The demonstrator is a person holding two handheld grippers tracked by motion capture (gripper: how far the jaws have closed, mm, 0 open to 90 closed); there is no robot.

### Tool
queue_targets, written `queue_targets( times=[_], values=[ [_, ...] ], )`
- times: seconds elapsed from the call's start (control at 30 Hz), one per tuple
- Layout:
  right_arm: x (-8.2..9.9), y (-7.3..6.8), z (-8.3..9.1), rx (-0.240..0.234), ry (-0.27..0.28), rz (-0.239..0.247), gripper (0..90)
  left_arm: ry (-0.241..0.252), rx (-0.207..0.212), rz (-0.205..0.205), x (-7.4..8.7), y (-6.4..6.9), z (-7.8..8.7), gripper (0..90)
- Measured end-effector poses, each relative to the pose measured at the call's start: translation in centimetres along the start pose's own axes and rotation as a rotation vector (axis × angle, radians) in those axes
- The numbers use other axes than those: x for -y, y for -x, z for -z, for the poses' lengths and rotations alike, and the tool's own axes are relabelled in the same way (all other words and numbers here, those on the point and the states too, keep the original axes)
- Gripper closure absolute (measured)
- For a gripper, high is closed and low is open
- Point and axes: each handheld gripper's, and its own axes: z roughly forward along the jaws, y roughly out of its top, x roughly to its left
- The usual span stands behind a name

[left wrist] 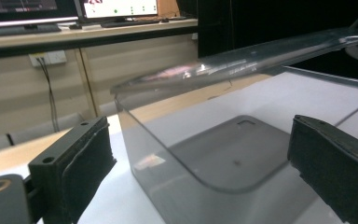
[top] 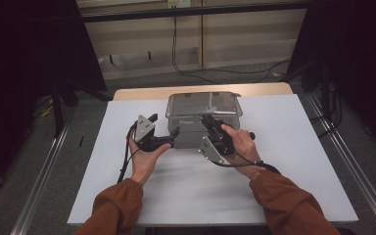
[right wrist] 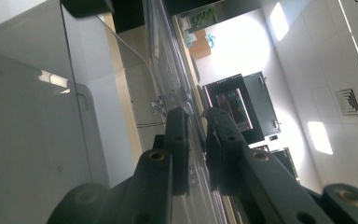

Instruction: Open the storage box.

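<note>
A clear plastic box (top: 192, 131) stands on the white table (top: 293, 156), with its clear lid (top: 203, 104) tilted up over it. My right gripper (top: 209, 122) is shut on the lid's front edge; in the right gripper view the jaws (right wrist: 196, 140) pinch the thin lid (right wrist: 163, 60) edge-on, beside the box wall (right wrist: 37, 121). My left gripper (top: 164, 126) stands open at the box's front left corner. In the left gripper view its jaws (left wrist: 200, 163) straddle that corner of the box (left wrist: 168, 163) without touching it, and the raised lid (left wrist: 242, 58) slants above.
The white table reaches well past the box on every side. A wooden strip (top: 142, 92) runs along its far edge. Black cables (top: 176, 54) hang over shelving behind. Metal rails (top: 44, 171) flank the table on the floor.
</note>
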Motion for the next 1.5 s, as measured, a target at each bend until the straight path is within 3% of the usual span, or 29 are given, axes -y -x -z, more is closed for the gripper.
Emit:
queue_targets(
  times=[0.1,0.2,0.27,0.33,0.43,0.63,0.83,0.93,1.17,1.33,1.5],
  values=[
    [0.1,0.4,0.0,-0.009,0.003,-0.019,79.7,0.033,-0.003,0.004,-0.1,-0.1,-0.5,9.5],
    [0.3,0.2,0.0,-0.014,0.003,-0.018,79.2,0.048,-0.017,-0.021,-0.1,0.1,-0.6,10.6],
    [0.2,0.0,0.0,-0.019,0.002,-0.012,78.9,0.038,-0.011,-0.033,-0.1,0.1,-0.5,12.4],
    [0.3,0.0,0.0,-0.021,-0.001,-0.013,78.6,0.045,-0.004,-0.018,-0.2,0.2,-0.3,15.4],
    [0.5,0.3,-0.3,-0.022,-0.003,-0.047,77.7,0.049,-0.015,-0.023,-0.3,0.2,-0.1,16.4],
    [0.6,-0.1,-0.3,-0.032,-0.009,-0.028,77.6,0.078,-0.001,-0.042,-0.4,0.2,-0.1,23.1],
    [0.8,-0.3,-0.1,-0.036,-0.011,-0.022,77.2,0.078,0.013,-0.093,-0.3,0.6,-0.4,30.9],
    [0.9,-0.3,-0.1,-0.042,-0.011,-0.029,76.1,0.083,-0.004,-0.080,-0.2,0.6,-0.7,31.9],
    [1.5,0.1,-0.3,-0.056,-0.029,-0.111,69.6,0.084,-0.009,-0.074,-0.3,0.3,-0.8,35.6],
    [2.3,0.3,-0.2,-0.077,-0.028,-0.194,57.2,0.084,-0.007,-0.079,-0.3,0.2,-0.8,35.6],
    [2.9,0.6,-0.1,-0.103,-0.024,-0.330,44.4,0.086,-0.008,-0.076,-0.3,0.3,-0.8,35.4]
  ],
)
